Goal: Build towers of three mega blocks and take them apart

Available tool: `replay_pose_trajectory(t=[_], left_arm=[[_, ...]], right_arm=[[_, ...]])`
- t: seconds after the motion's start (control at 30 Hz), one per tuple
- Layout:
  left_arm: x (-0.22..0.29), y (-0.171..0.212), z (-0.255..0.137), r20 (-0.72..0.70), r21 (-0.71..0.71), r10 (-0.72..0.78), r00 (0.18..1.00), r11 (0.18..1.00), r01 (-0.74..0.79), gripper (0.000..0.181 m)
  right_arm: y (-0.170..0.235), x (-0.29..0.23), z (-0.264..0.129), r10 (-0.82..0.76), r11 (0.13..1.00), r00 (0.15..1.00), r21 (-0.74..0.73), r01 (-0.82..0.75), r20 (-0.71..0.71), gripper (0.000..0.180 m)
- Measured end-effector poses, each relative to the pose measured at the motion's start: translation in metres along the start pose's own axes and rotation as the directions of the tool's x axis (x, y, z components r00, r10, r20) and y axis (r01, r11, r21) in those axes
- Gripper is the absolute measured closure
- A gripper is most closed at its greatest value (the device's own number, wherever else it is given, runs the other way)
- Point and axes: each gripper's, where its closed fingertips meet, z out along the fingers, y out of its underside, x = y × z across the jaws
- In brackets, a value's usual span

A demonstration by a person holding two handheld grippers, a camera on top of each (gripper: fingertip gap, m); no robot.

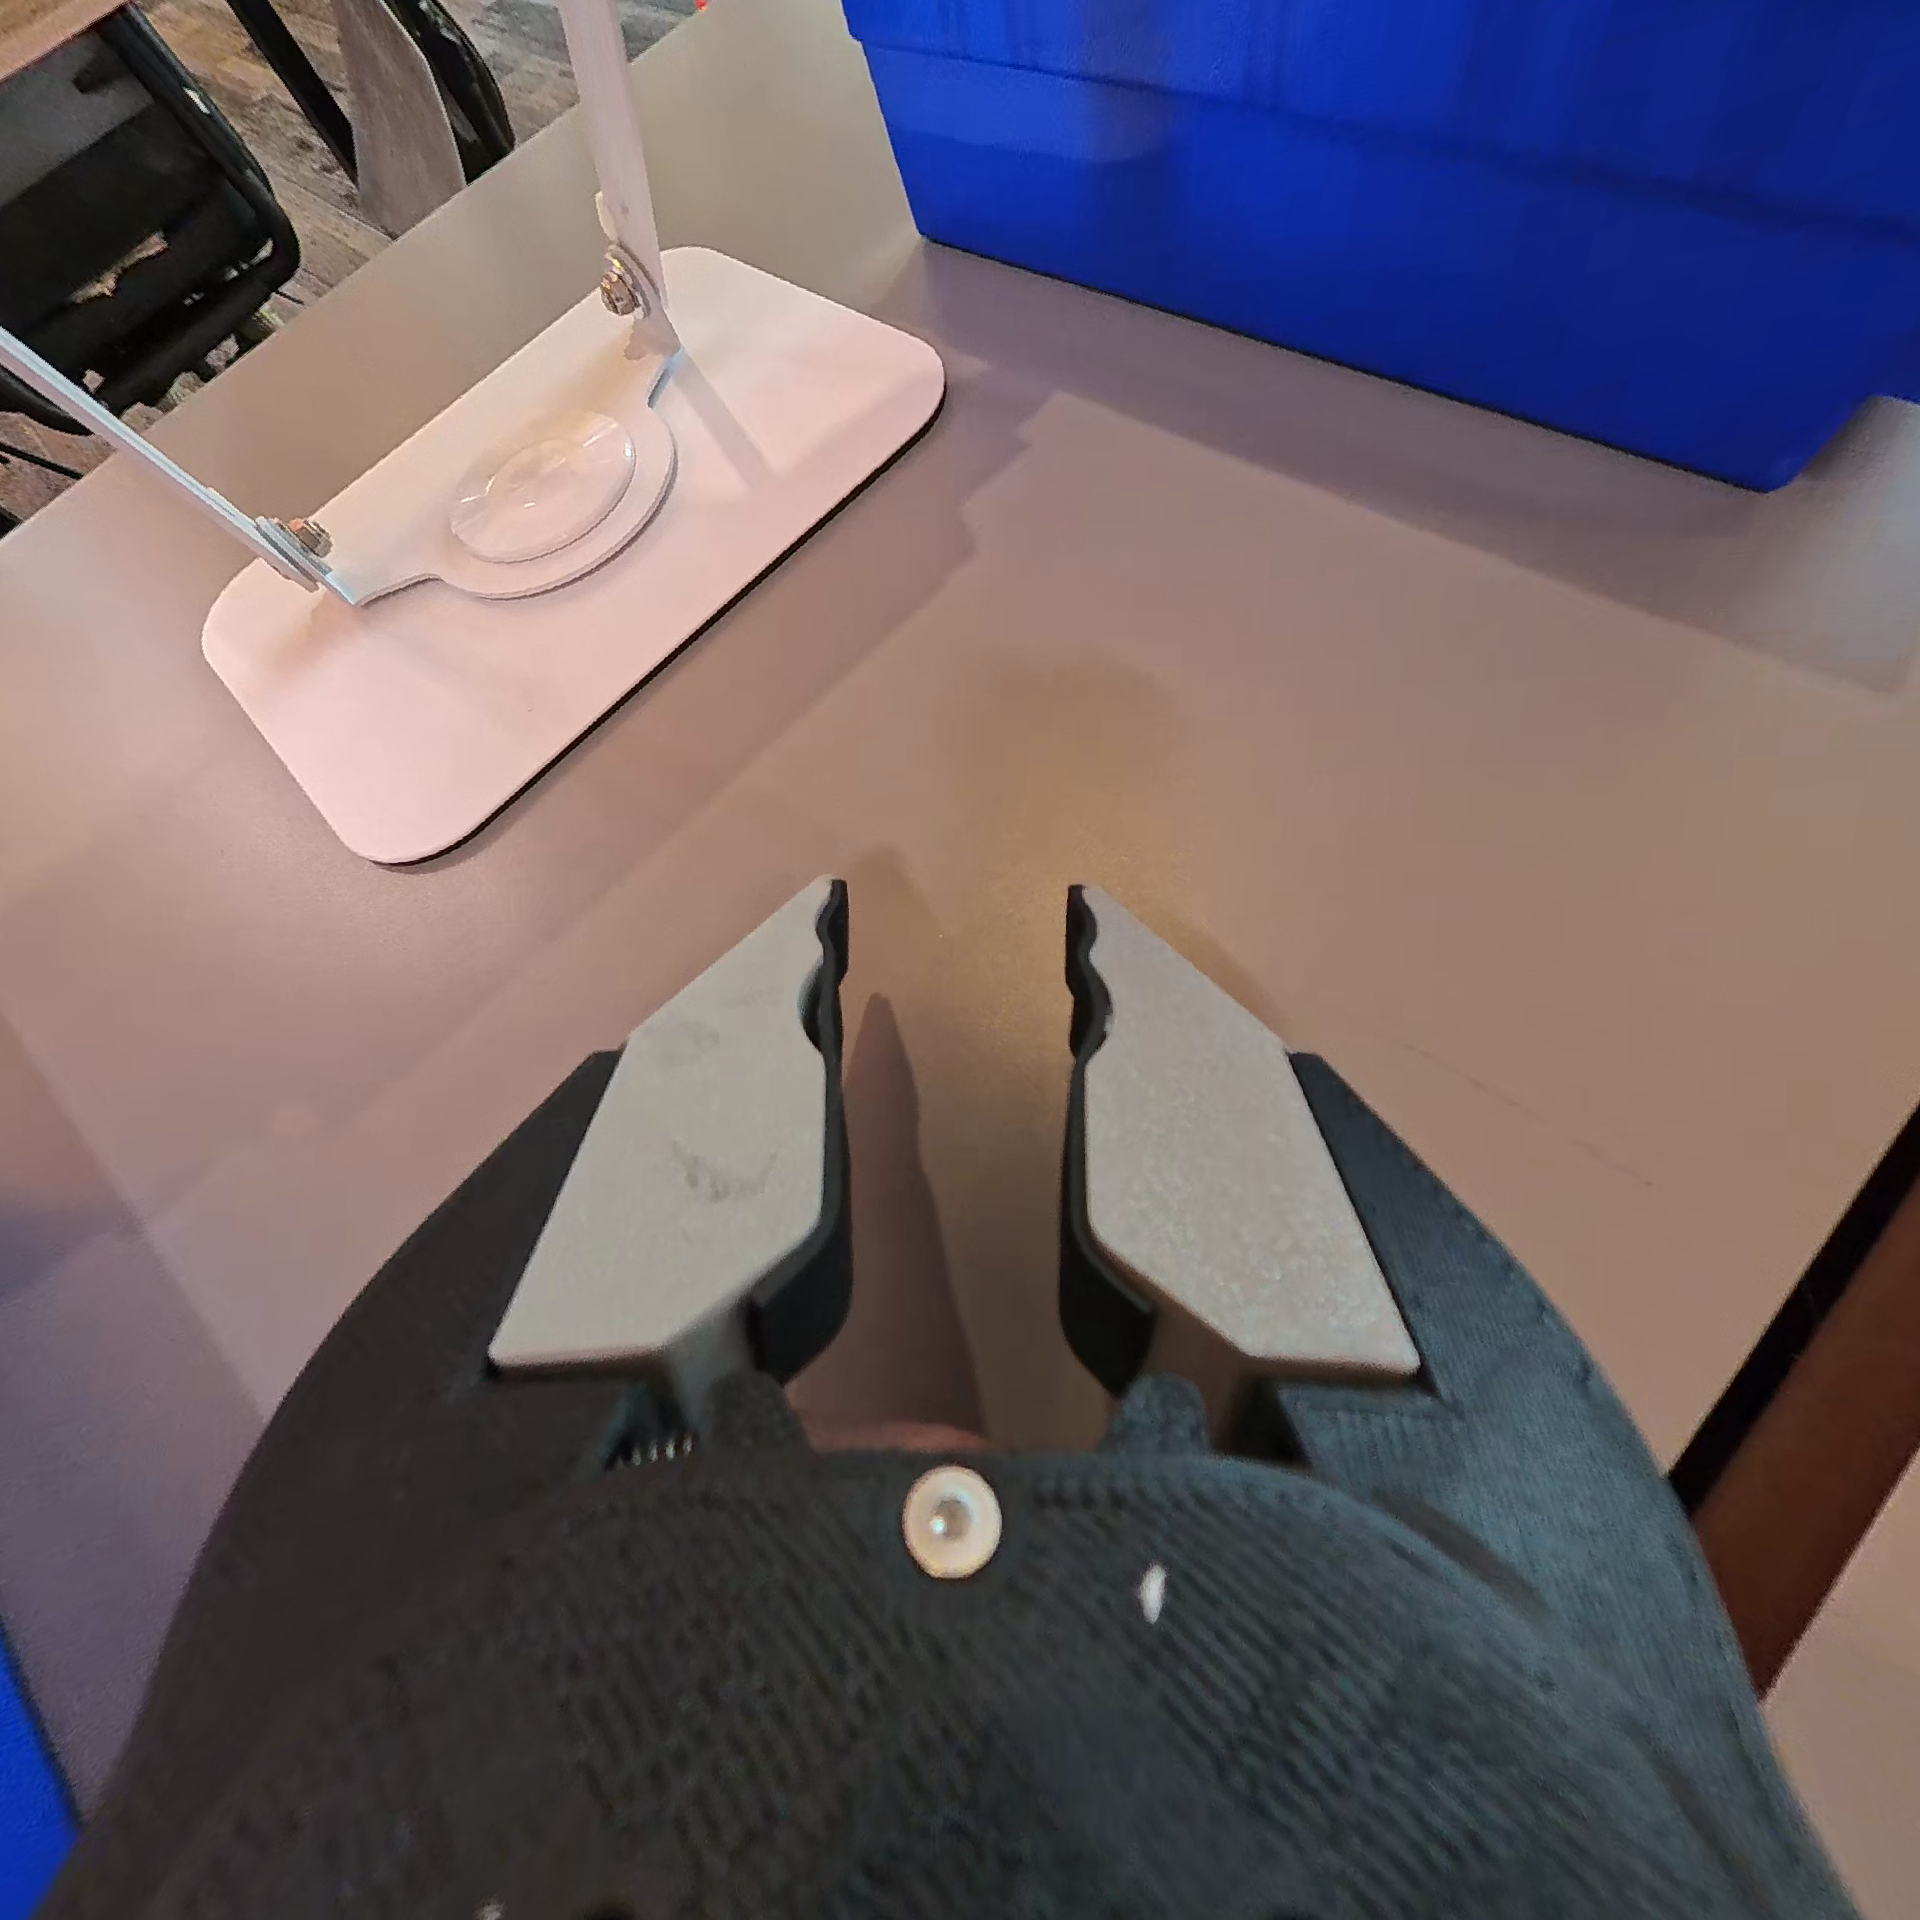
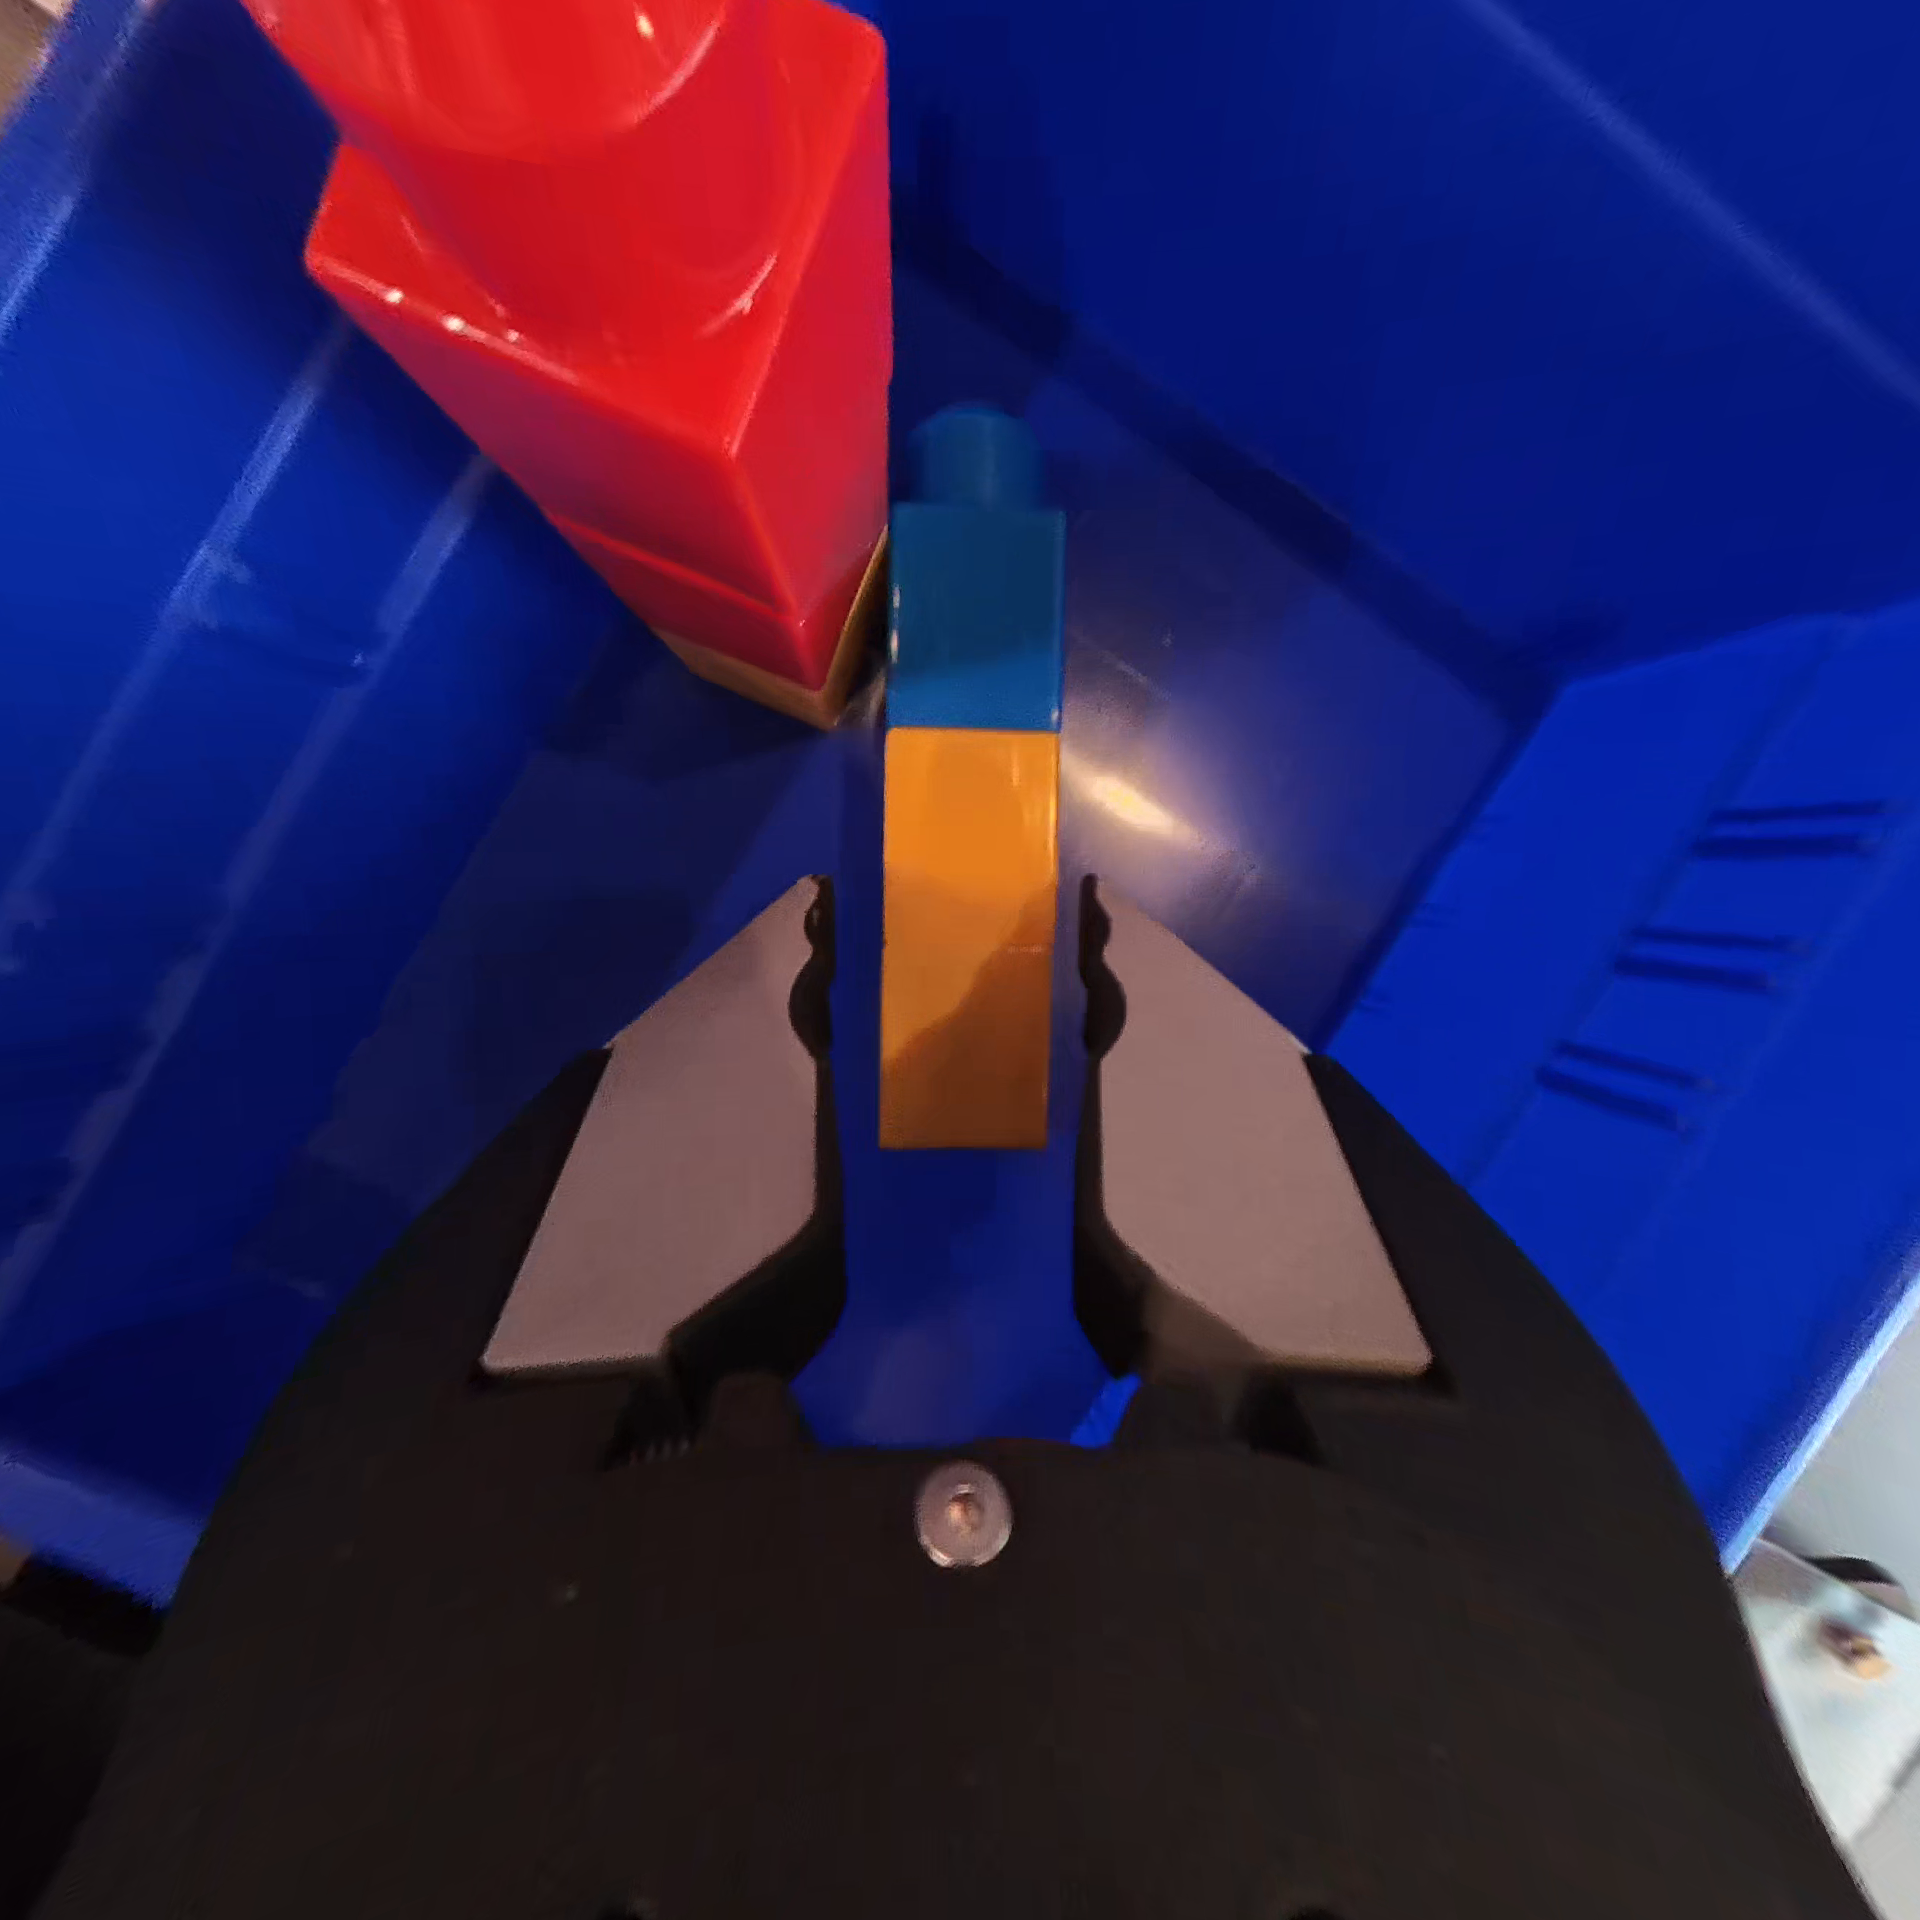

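Observation:
In the right wrist view my right gripper (image 2: 954, 883) is open inside a blue bin (image 2: 1403, 312). Its fingers straddle a tower lying on the bin floor: two orange blocks (image 2: 966, 831) with a blue block (image 2: 977, 613) at the far end. Small gaps show between the pads and the orange block. A second tower, two red blocks (image 2: 623, 312) on an orange one (image 2: 844, 665), stands at the upper left and touches the blue block. In the left wrist view my left gripper (image 1: 956, 894) is open and empty above the table (image 1: 1351, 831).
The blue bin (image 1: 1455, 260) stands at the back right of the table in the left wrist view. A white stand base (image 1: 582, 623) with metal arms sits at the left. The table's edge (image 1: 1787, 1299) runs close on the right. Dark chairs show beyond the far edge. My hands' fingertips stand some 30 centimeters from each other.

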Motion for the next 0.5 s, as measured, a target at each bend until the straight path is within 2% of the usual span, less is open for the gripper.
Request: replay_pose_trajectory(t=[0.1,0.23,0.27,0.37,0.5], left_arm=[[0.0,0.0,0.0,-0.001,0.001,-0.005,1.0,1.0,0.005,0.141],[-0.001,0.0,0.0,-0.006,0.0,-0.013,1.0,1.0,0.013,0.141],[-0.001,0.0,0.0,-0.007,0.0,-0.014,1.0,1.0,0.014,0.141],[0.0,0.001,0.0,-0.011,-0.003,-0.016,1.0,1.0,0.015,0.141],[0.0,0.001,0.0,-0.018,-0.006,-0.019,1.0,1.0,0.019,0.141]], right_arm=[[-0.009,0.007,0.011,-0.024,0.999,0.997,0.019,0.026,-0.073,0.117],[-0.02,0.011,0.023,-0.029,0.998,0.994,0.047,0.034,-0.105,0.116],[-0.022,0.012,0.025,-0.028,0.998,0.994,0.052,0.034,-0.11,0.12],[-0.027,0.009,0.031,-0.021,0.998,0.998,0.062,0.025,-0.06,0.146],[-0.024,0.016,0.029,-0.001,0.997,0.999,0.071,0.004,-0.05,0.146]])
